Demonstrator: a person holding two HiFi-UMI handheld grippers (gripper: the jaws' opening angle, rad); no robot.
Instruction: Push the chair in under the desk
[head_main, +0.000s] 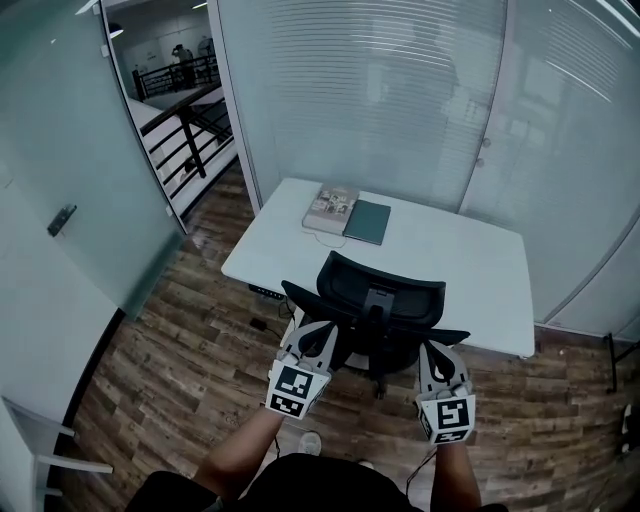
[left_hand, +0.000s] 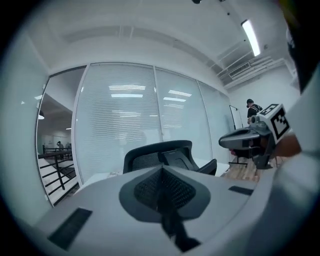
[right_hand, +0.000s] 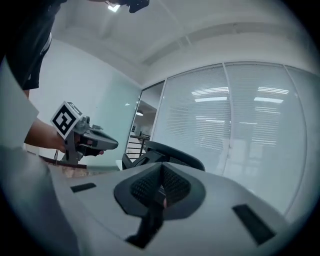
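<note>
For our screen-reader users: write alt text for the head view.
A black office chair stands in front of a white desk, seen from above. The left gripper and right gripper, tongs shut and empty, point at its back.

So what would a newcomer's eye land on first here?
The black office chair stands at the white desk's near edge. The left gripper and right gripper, both shut and empty, hover behind its backrest. A book and a green folder lie on the desk's far side.
</note>
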